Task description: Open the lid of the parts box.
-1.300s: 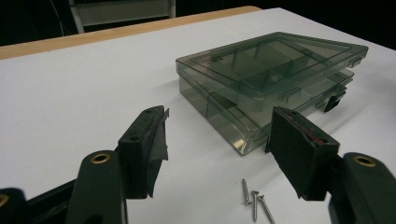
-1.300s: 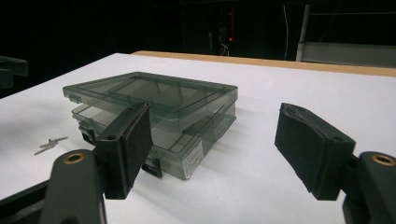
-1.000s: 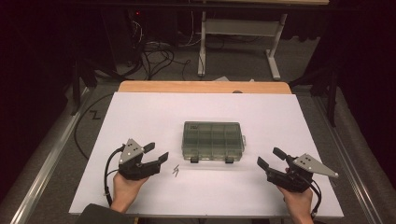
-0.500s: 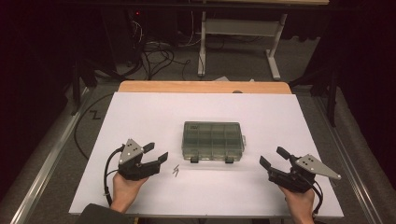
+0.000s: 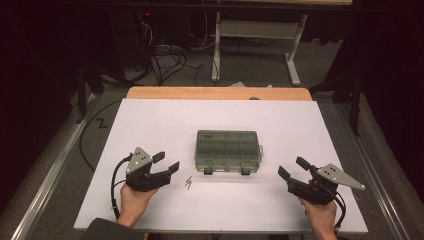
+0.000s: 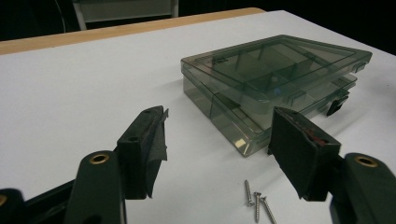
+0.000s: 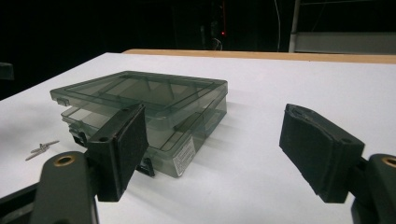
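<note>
A closed box (image 5: 228, 151) of smoky clear plastic lies flat at the middle of the tabletop (image 5: 150, 120), its two dark latches (image 5: 208, 171) turned toward the person. Dividers can be seen through the lid; whether anything lies in the compartments cannot be told for sure. Just in front of the box's left corner, apart from it, a few small screws (image 5: 188, 183) lie together on the white surface; in the left gripper view they lie low between the jaws, short of the box.

The step in hand is judged to be the approach: nothing is gripped, and the box is not yet opened. The next move probably calls for the latches to be released and the lid lifted, with the box steadied by one side, or for the screws to be picked up by a low, fine pinch against the tabletop.

The left tool (image 5: 166, 162) is held near the screws, its jaws wide apart, with nothing between them and nothing touched. The right tool (image 5: 291, 167) is held off the box's right front corner, well apart from it, its jaws likewise spread wide and empty. Both are aimed inward at the box.
</note>
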Demonstrator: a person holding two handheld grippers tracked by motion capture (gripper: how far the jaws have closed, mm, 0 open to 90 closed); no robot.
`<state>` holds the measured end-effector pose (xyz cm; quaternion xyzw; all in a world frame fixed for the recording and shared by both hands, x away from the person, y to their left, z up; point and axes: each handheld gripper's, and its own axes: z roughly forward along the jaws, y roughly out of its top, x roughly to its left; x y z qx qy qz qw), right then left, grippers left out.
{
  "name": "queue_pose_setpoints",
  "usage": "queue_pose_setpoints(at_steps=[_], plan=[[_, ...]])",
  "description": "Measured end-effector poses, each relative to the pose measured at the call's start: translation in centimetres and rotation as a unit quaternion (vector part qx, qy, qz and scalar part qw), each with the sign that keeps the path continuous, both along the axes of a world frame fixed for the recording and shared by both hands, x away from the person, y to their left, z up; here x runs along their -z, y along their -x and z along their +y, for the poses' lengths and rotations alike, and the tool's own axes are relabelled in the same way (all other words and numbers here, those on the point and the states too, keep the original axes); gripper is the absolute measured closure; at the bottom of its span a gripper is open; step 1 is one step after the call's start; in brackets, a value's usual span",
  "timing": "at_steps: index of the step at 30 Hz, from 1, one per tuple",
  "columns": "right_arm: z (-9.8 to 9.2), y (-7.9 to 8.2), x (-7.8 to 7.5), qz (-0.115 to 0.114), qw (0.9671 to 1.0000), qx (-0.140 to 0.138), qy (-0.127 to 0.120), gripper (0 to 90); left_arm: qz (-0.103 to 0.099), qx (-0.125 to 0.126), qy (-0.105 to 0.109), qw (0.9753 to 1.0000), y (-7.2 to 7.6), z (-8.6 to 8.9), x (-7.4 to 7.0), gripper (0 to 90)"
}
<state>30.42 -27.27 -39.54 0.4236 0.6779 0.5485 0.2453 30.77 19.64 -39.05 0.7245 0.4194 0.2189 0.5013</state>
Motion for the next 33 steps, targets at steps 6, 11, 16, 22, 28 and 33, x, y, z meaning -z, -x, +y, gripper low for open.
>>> queue_pose_setpoints(at_steps=[6, 11, 16, 22, 28, 33], plan=[[0.2, -0.1, -0.3, -0.005, 1.0000, 0.001, 0.003, 25.0, 0.006, -0.001, 0.005, 1.0000, -0.4, 0.0, -0.3, 36.5], [0.5, -0.6, -0.5, 0.000, 1.0000, -0.002, 0.009, 24.6, 0.012, -0.001, 0.004, 0.9999, -0.7, -0.1, -0.5, 36.8], [0.9, -0.9, -0.8, -0.004, 0.9999, -0.005, 0.016, 24.6, 0.014, 0.002, 0.003, 0.9999, -1.1, -0.3, -0.7, 36.8], [1.5, -1.6, -1.1, -0.004, 0.9996, -0.011, 0.025, 24.8, 0.019, 0.007, 0.002, 0.9998, -1.8, -0.8, -0.9, 36.8], [2.2, -2.1, -1.4, 0.001, 0.9992, -0.019, 0.034, 27.3, 0.015, 0.017, -0.007, 0.9997, -2.4, -1.6, -1.1, 36.7], [2.9, -2.6, -1.6, 0.007, 0.9988, -0.025, 0.041, 29.7, 0.019, 0.028, -0.009, 0.9994, -3.0, -2.4, -1.2, 36.7]])
